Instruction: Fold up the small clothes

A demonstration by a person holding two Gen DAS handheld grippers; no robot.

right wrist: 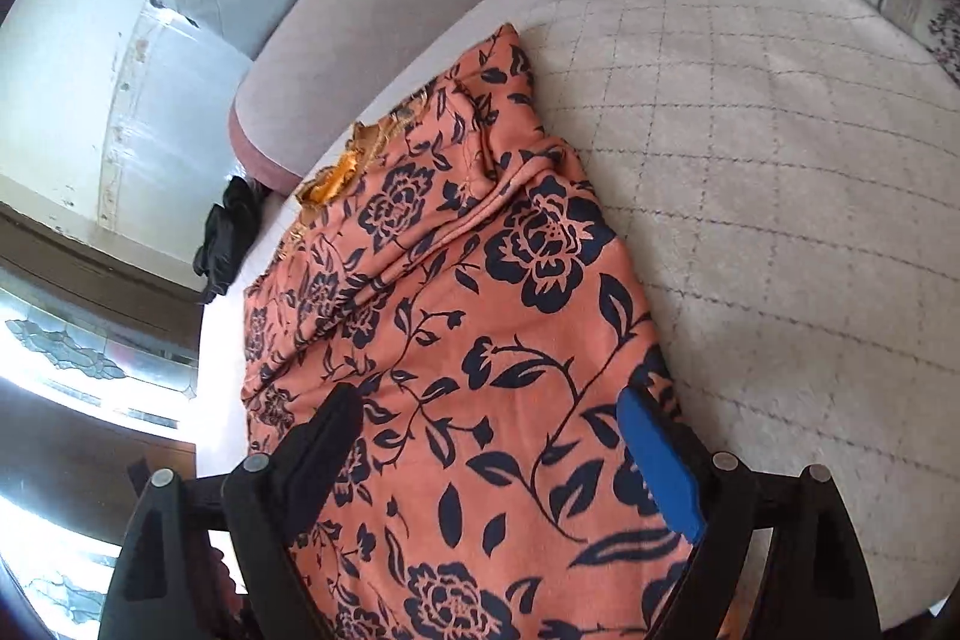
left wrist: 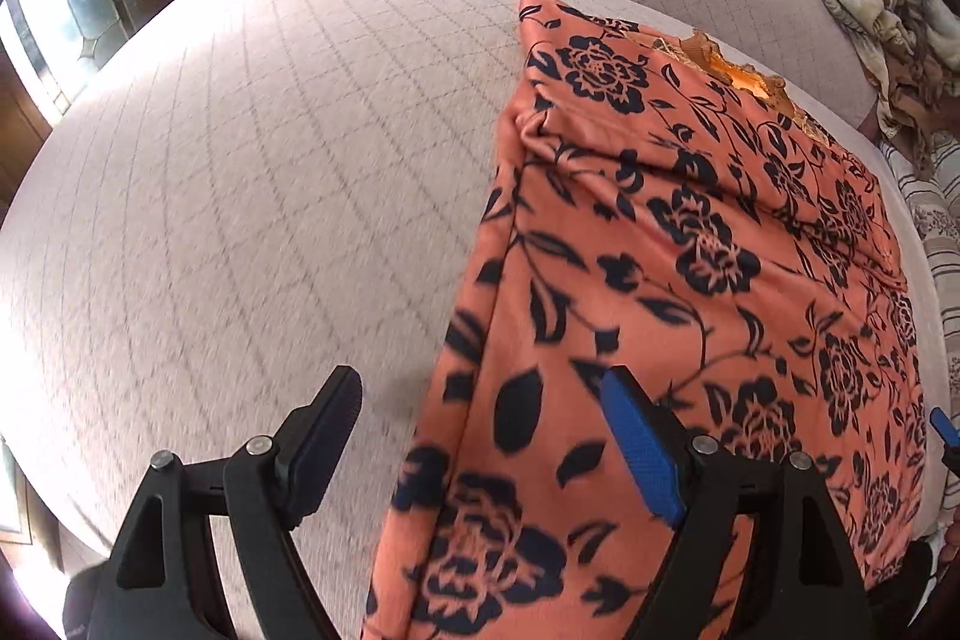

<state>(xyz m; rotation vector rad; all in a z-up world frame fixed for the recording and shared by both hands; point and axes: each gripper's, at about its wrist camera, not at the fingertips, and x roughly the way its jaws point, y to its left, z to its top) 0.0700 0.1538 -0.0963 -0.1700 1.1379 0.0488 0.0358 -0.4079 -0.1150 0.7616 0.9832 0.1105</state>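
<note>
Orange floral garment (left wrist: 690,280) lies lengthwise on quilted bed (left wrist: 270,190), sides folded in, crosswise folds pending. My left gripper (left wrist: 486,436) and right gripper (right wrist: 498,448) both spread apart, empty, above near hem.

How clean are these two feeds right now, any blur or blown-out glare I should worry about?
Left wrist view: motion blur smears the near end of the orange floral garment and the bedspread; the window is blown out. Right wrist view: sharper print on the garment, but the window glares white. Both show strong fisheye curvature.
</note>
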